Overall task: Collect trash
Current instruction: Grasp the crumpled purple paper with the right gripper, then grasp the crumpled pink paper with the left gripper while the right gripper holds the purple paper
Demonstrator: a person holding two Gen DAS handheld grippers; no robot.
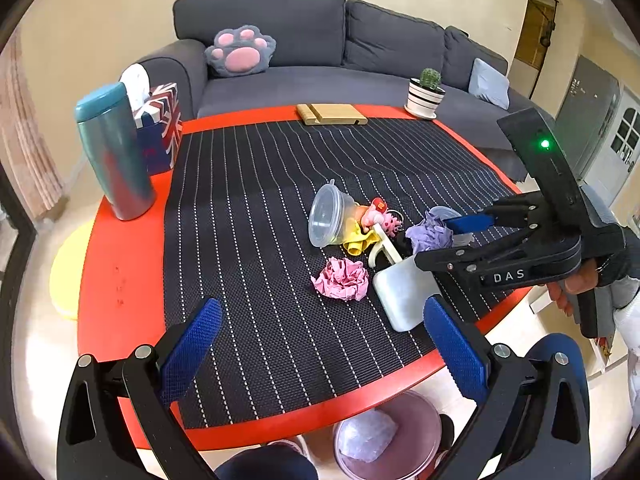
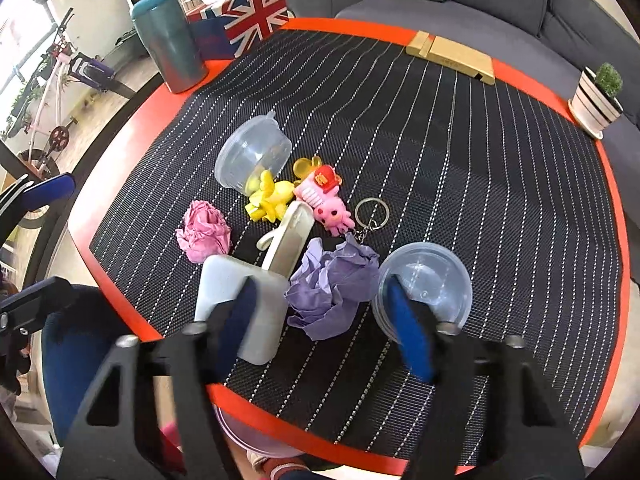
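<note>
A crumpled purple paper ball (image 2: 330, 290) lies on the striped mat, also in the left wrist view (image 1: 430, 233). My right gripper (image 2: 326, 326) is open, its blue fingers (image 2: 410, 332) on either side of the ball, just above it. A crumpled pink paper ball (image 1: 341, 279) lies to its left, also in the right wrist view (image 2: 205, 230). My left gripper (image 1: 320, 344) is open and empty over the mat's near part. A pink bin (image 1: 390, 438) holding a purple wad stands on the floor under the table edge.
Two clear plastic cups (image 2: 254, 154) (image 2: 426, 290), yellow and pink toys (image 2: 298, 194), a keyring and a grey charger (image 2: 244, 304) lie around the paper. A teal tumbler (image 1: 114, 152), flag tissue box (image 1: 160, 126), wooden stand (image 1: 330, 114) and potted cactus (image 1: 426, 94) line the red table's (image 1: 120, 264) edges.
</note>
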